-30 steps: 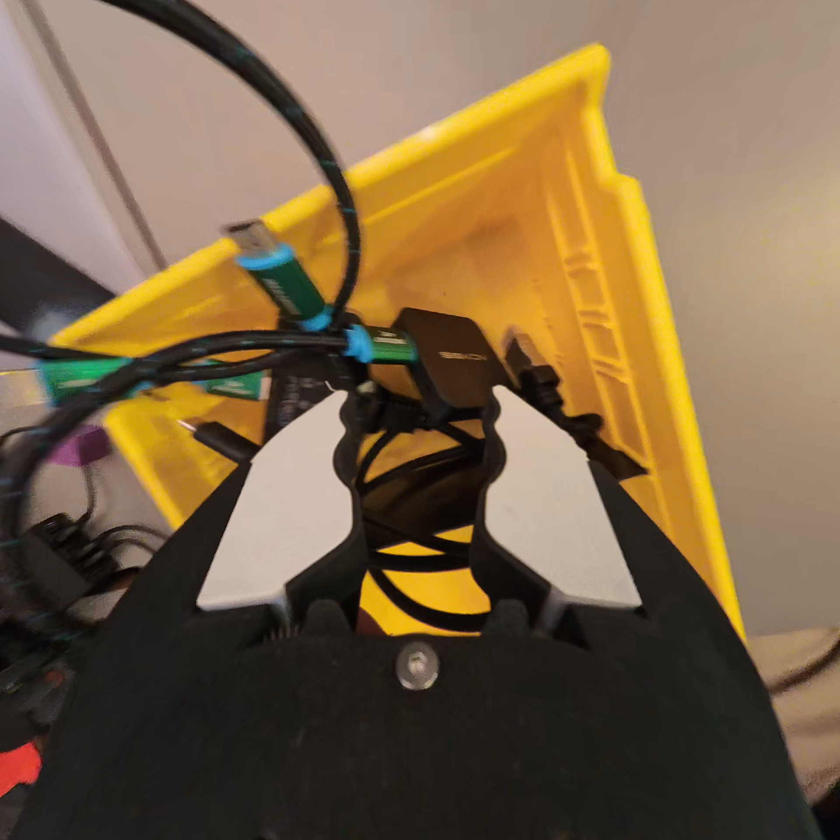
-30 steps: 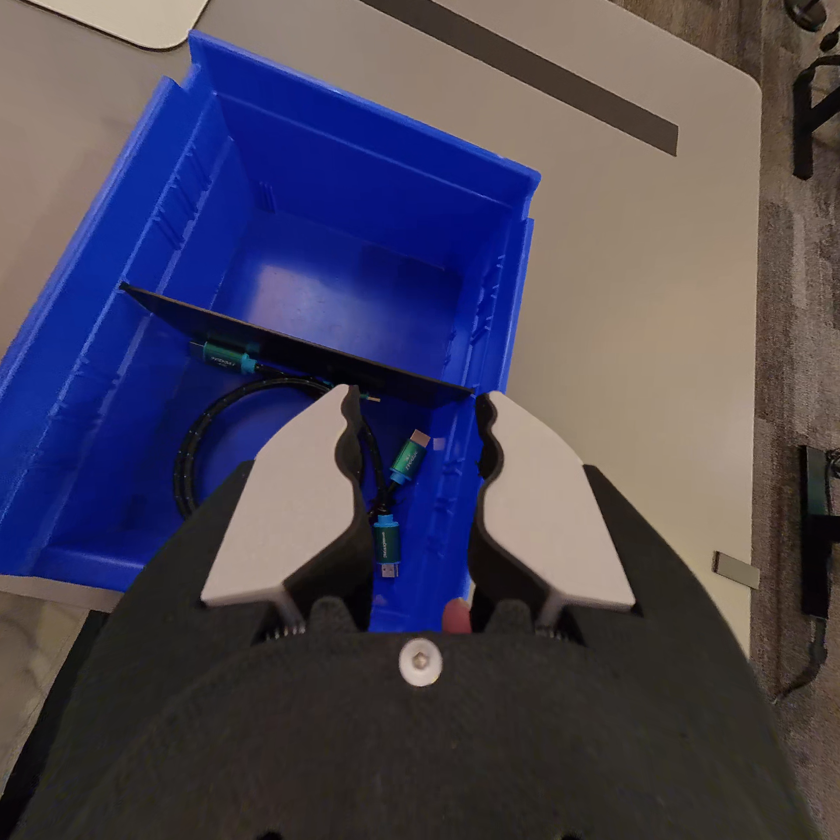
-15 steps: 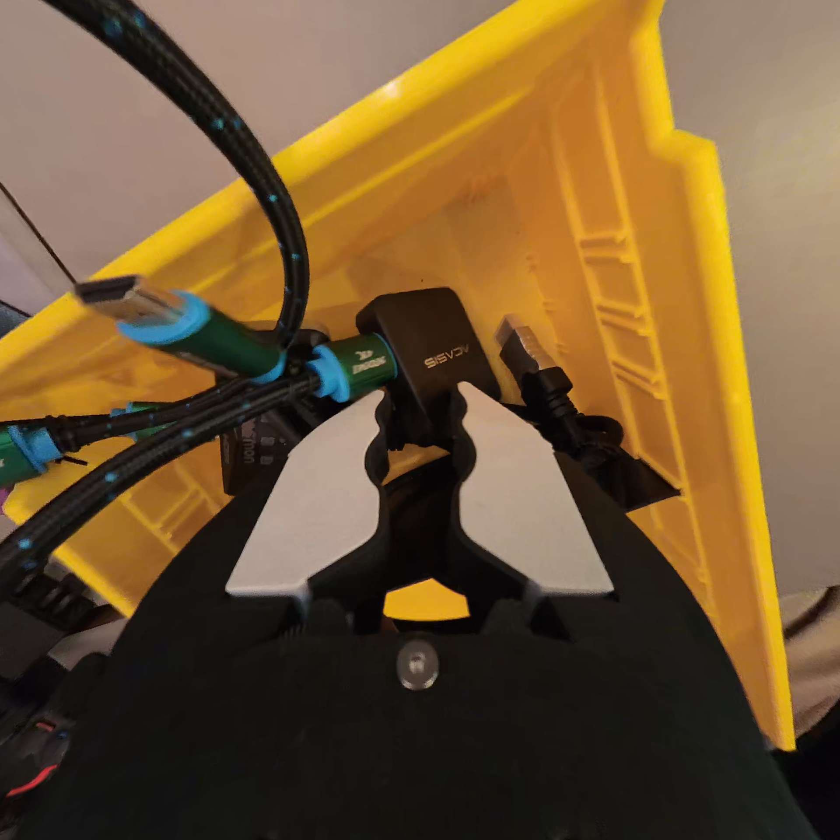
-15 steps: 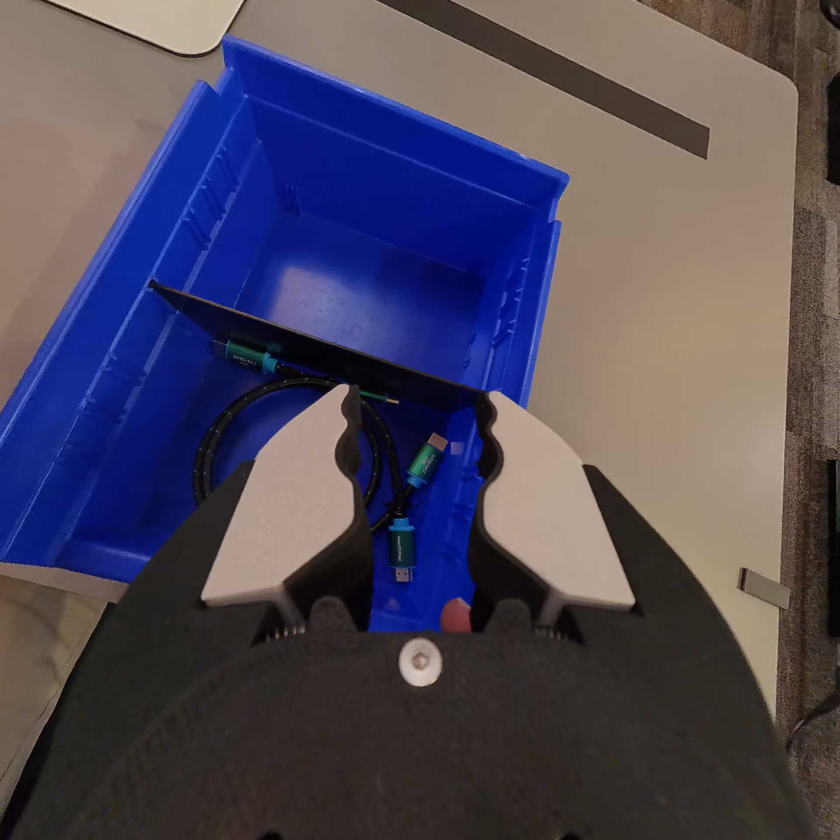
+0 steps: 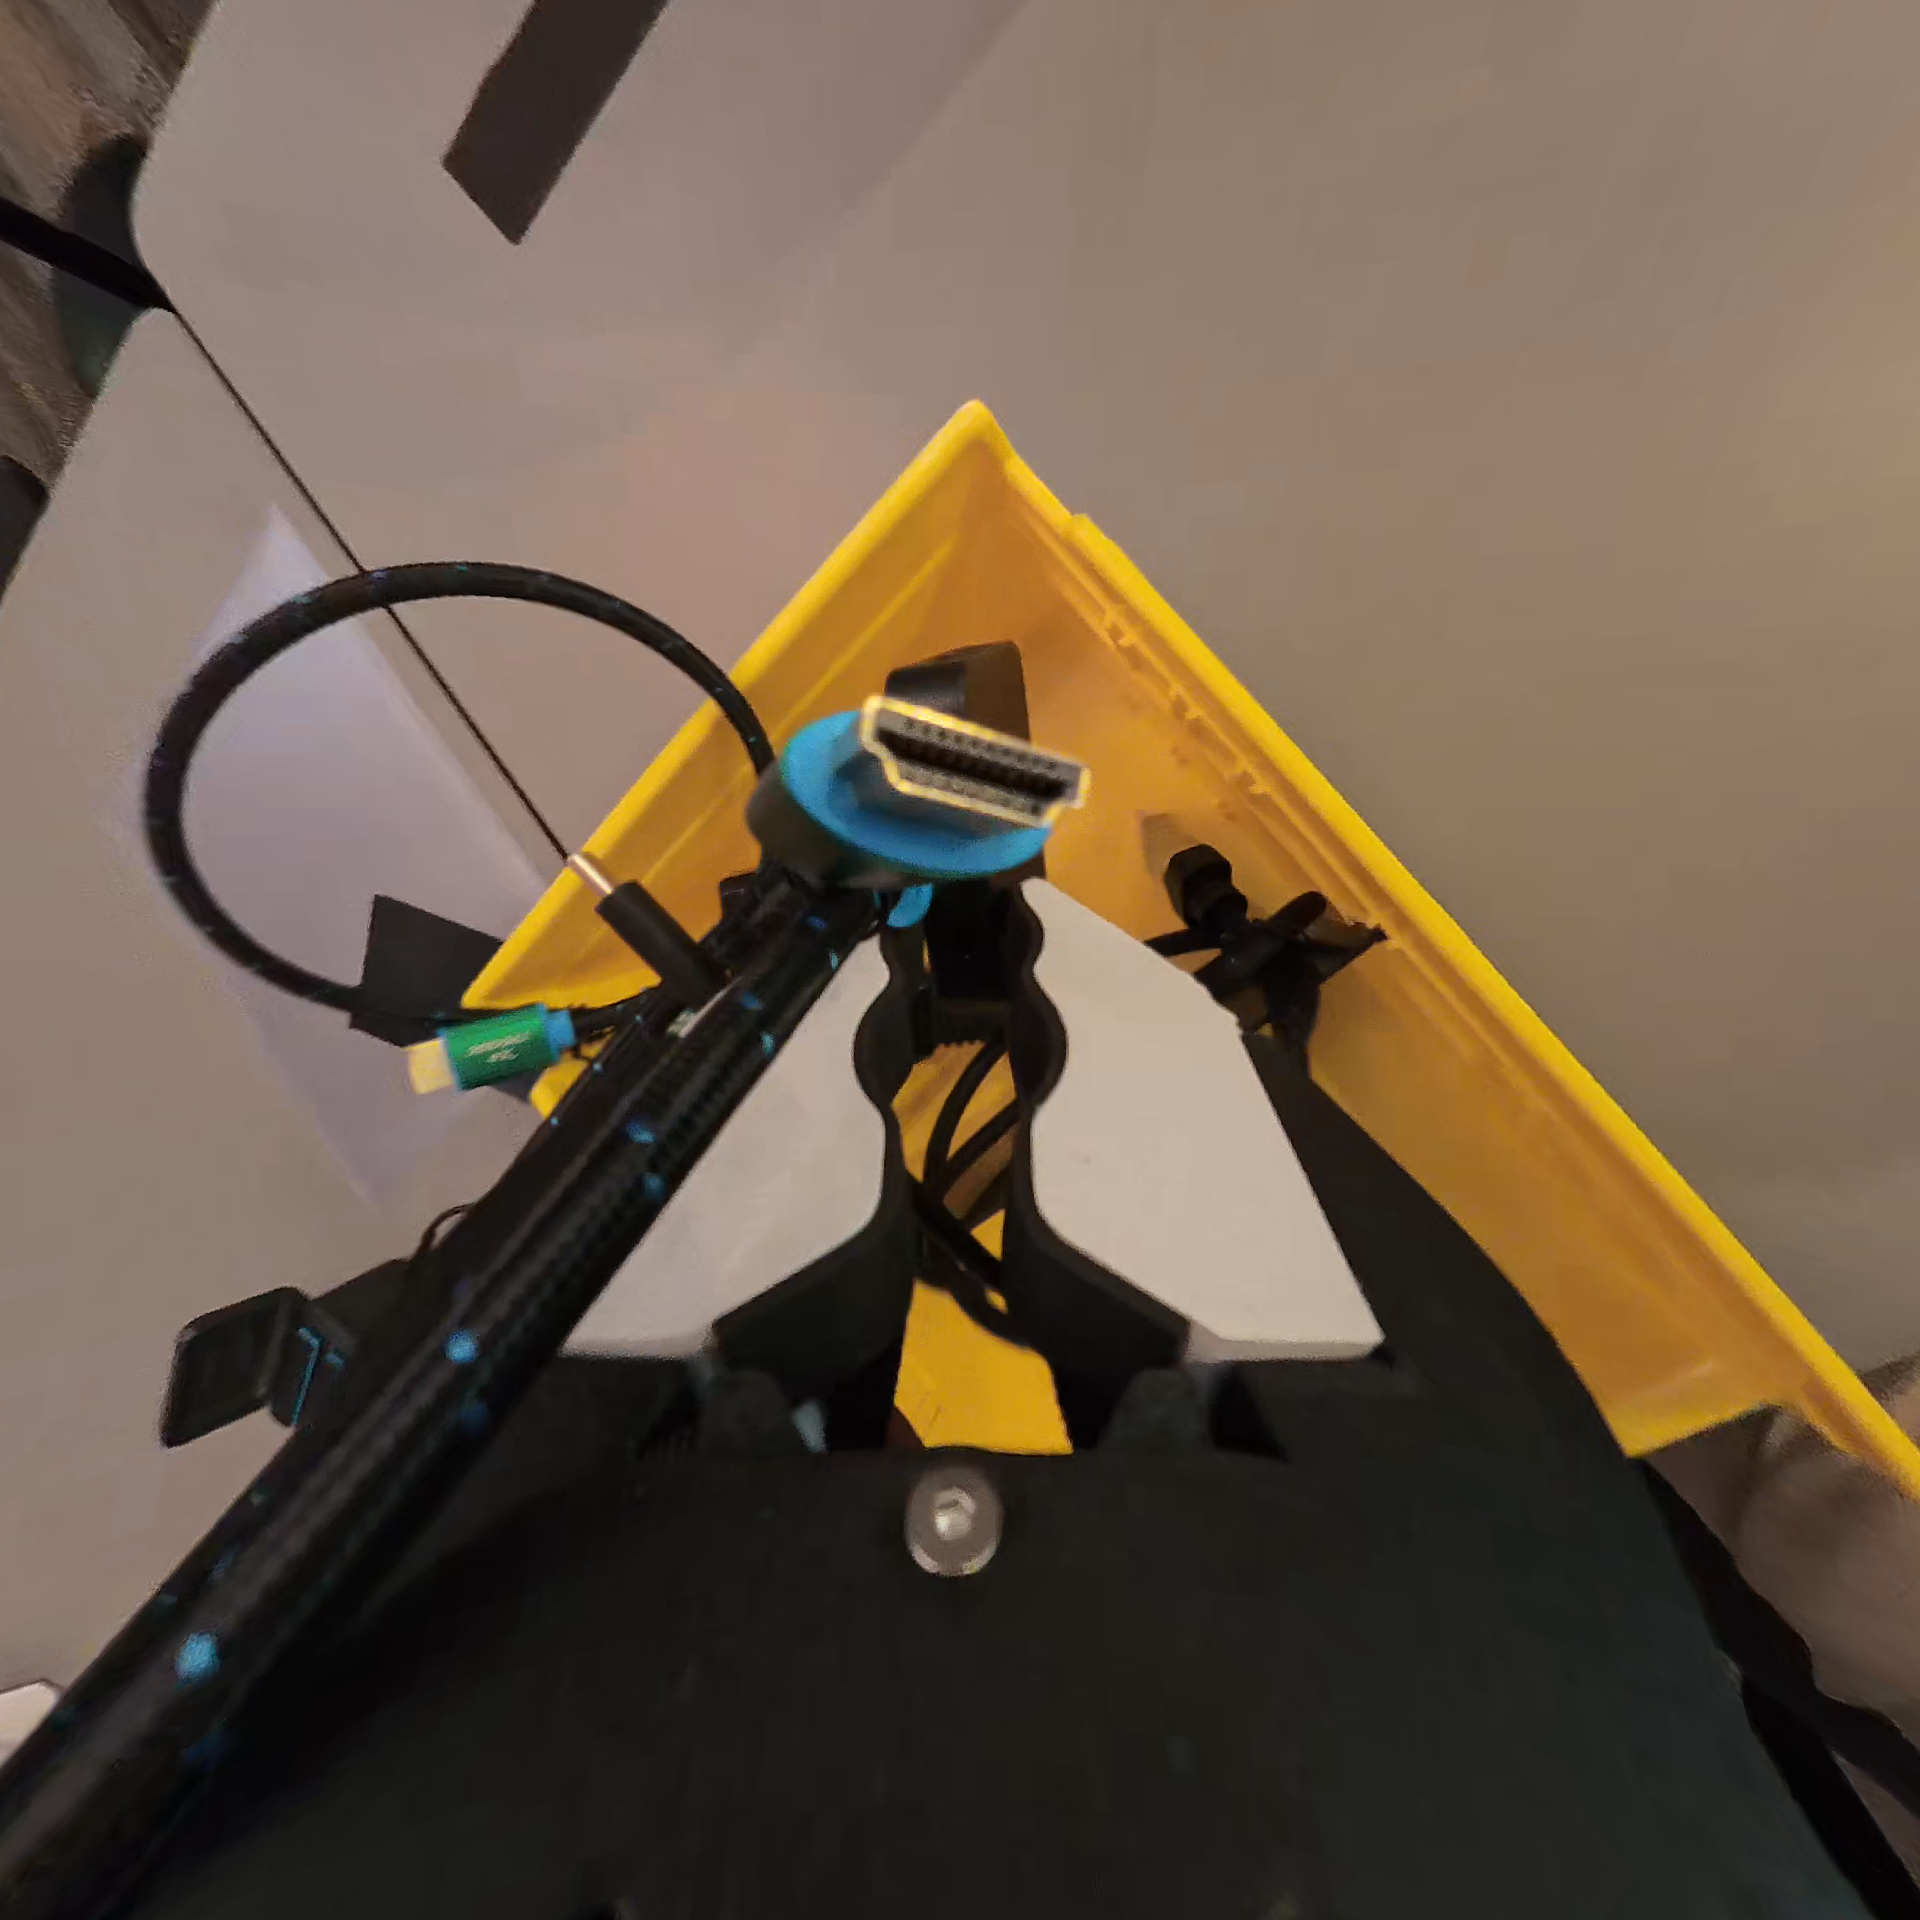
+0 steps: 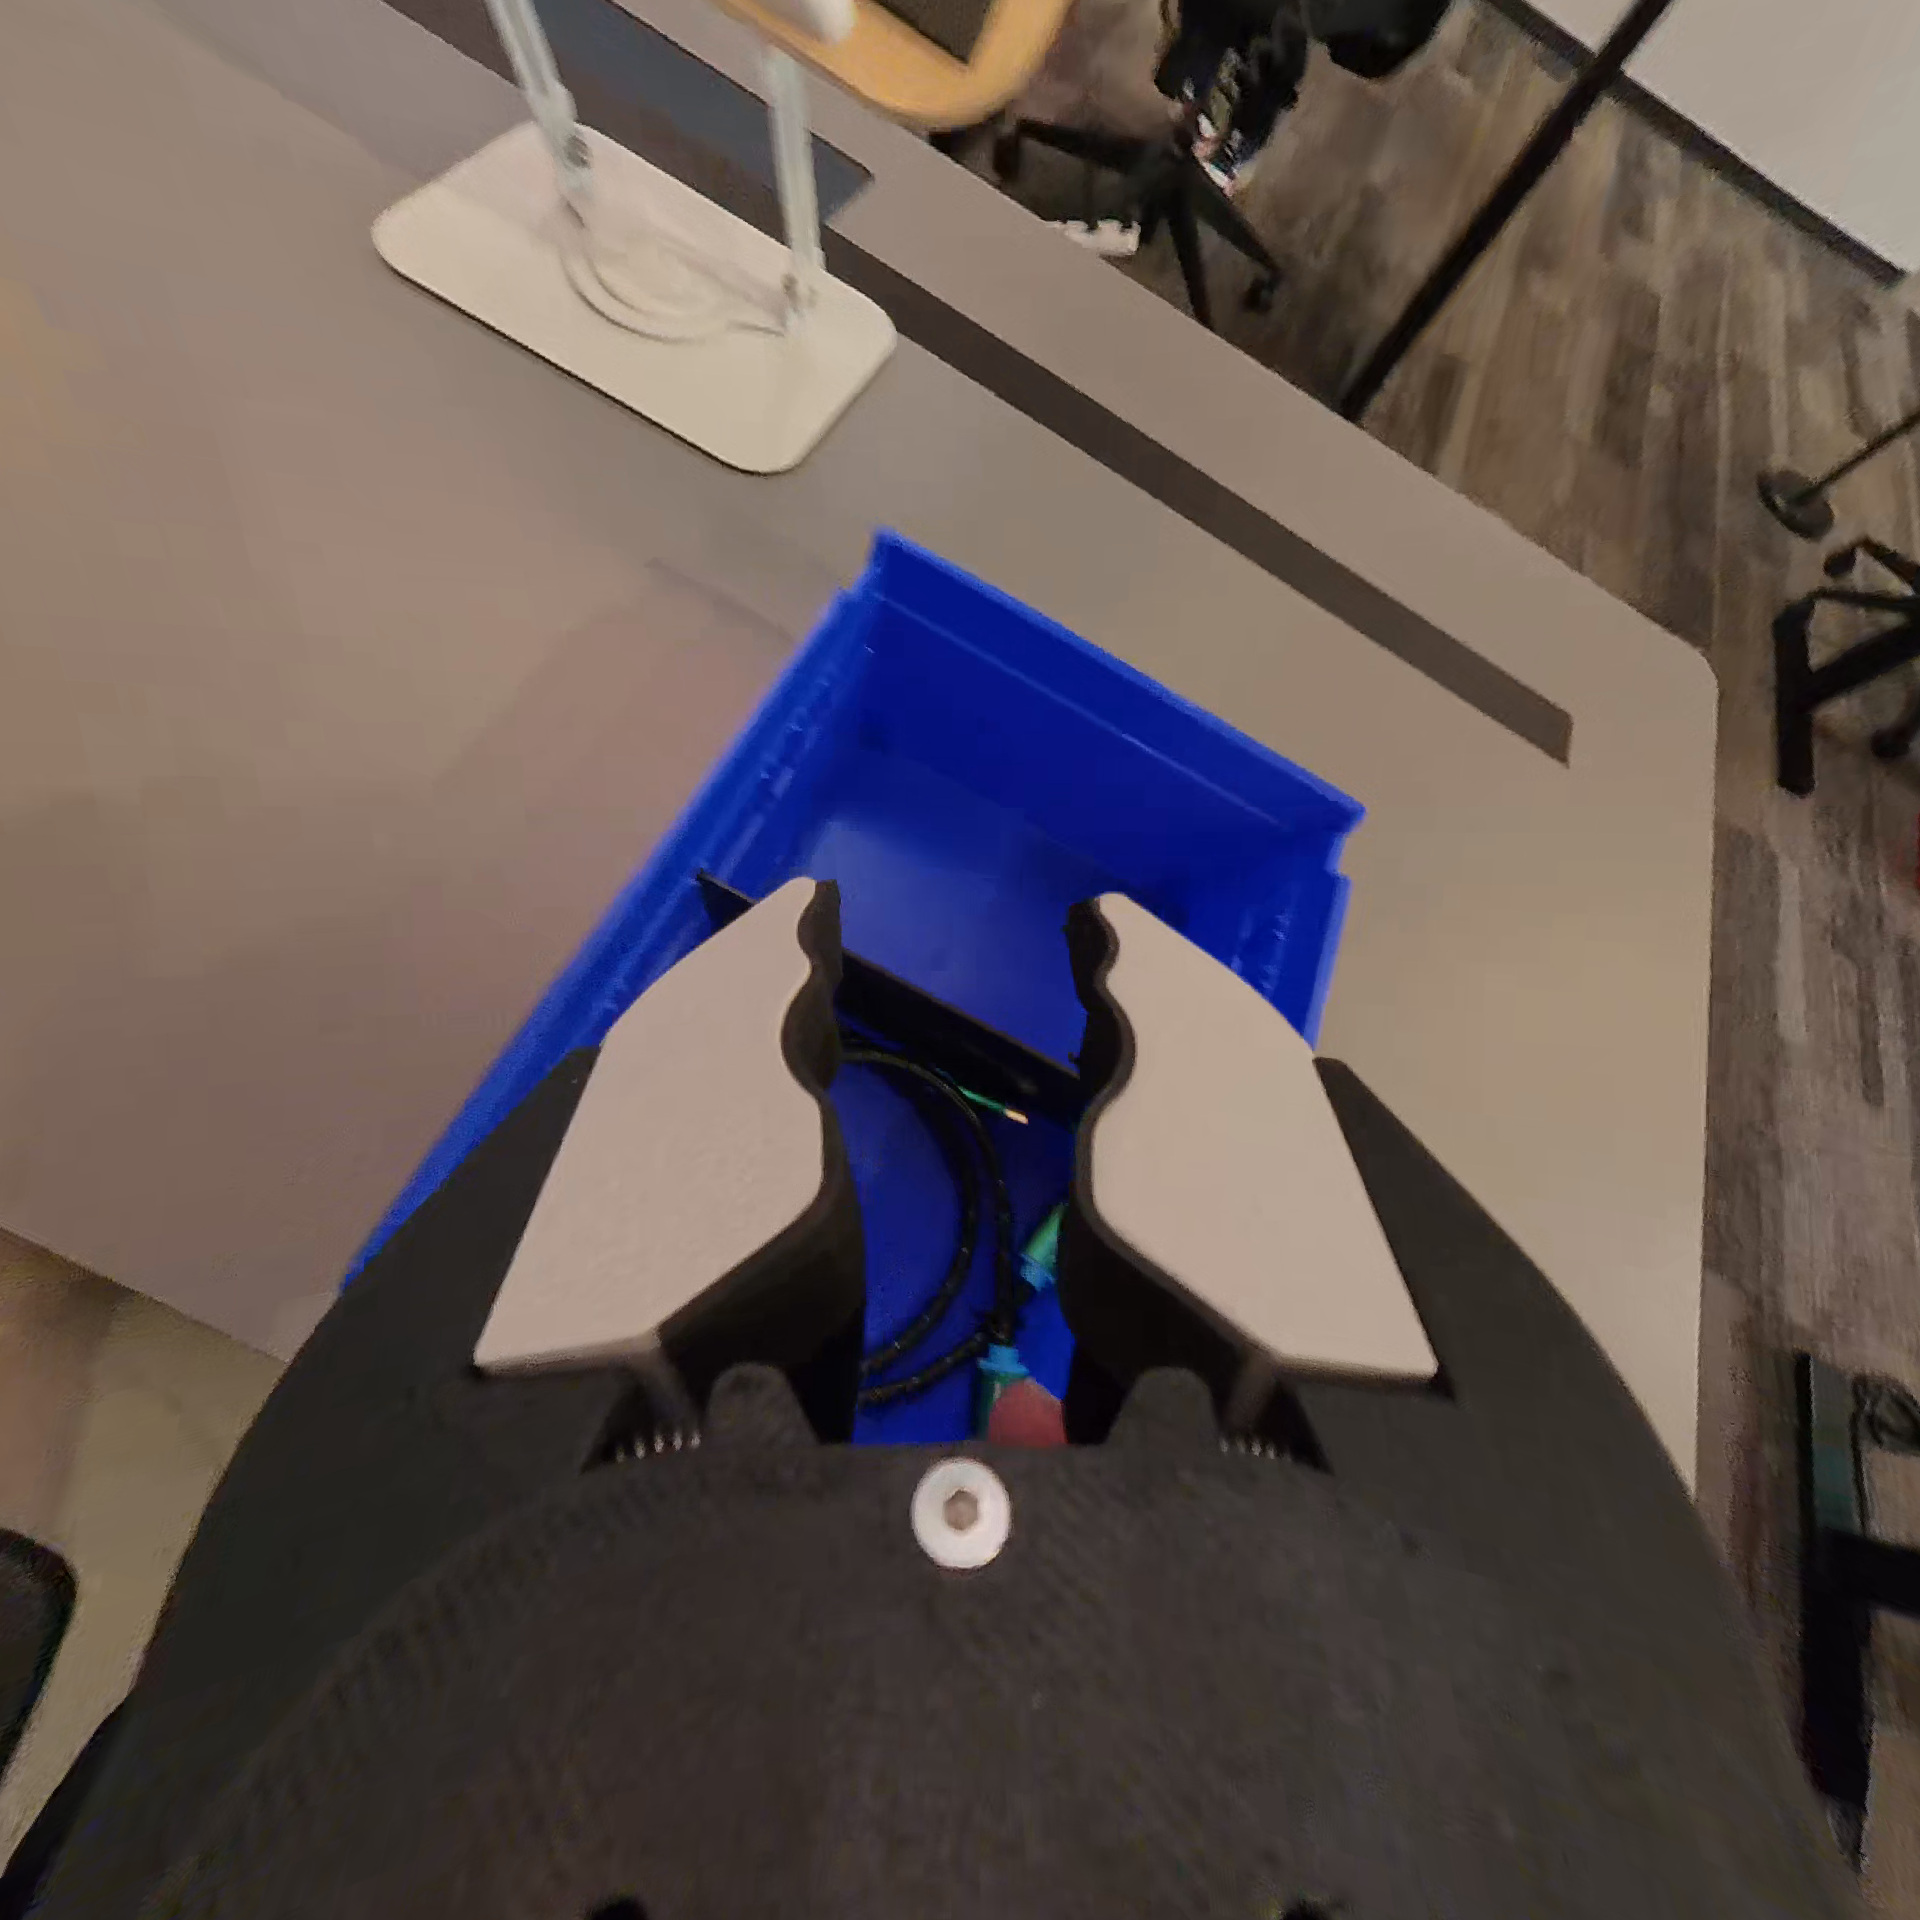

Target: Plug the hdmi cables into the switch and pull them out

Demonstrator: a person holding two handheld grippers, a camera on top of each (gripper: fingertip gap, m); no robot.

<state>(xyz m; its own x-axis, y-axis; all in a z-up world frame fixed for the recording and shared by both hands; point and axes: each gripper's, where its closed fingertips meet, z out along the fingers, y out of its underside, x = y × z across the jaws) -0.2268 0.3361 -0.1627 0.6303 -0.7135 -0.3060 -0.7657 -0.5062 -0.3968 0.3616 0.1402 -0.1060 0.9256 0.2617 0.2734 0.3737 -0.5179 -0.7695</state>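
Note:
In the left wrist view my left gripper (image 5: 961, 935) is shut on the black HDMI switch (image 5: 966, 675) and holds it above the yellow bin (image 5: 1351, 987). Black braided HDMI cables (image 5: 665, 1122) hang from it to the lower left. One plug with a blue collar (image 5: 971, 779) points at the camera and hides most of the switch. A second green plug (image 5: 488, 1049) dangles at the left. In the right wrist view my right gripper (image 6: 954, 909) is open and empty above the blue bin (image 6: 1091, 655). Another braided cable (image 6: 966, 1195) with green plugs lies in that bin's near compartment.
A black divider (image 6: 935, 1008) splits the blue bin. A white stand base (image 6: 634, 312) sits on the grey table (image 6: 312, 727) behind it. The table edge and floor with chair legs (image 6: 1818, 727) are at the right. A black cable bundle (image 5: 1247, 925) lies in the yellow bin. Spacing between my two grippers at the tips: around 60 cm.
My left gripper closed on the switch and lifted it up out of the yellow bin with the cables trailing. My right gripper stayed open and pulled back and up from the blue bin.

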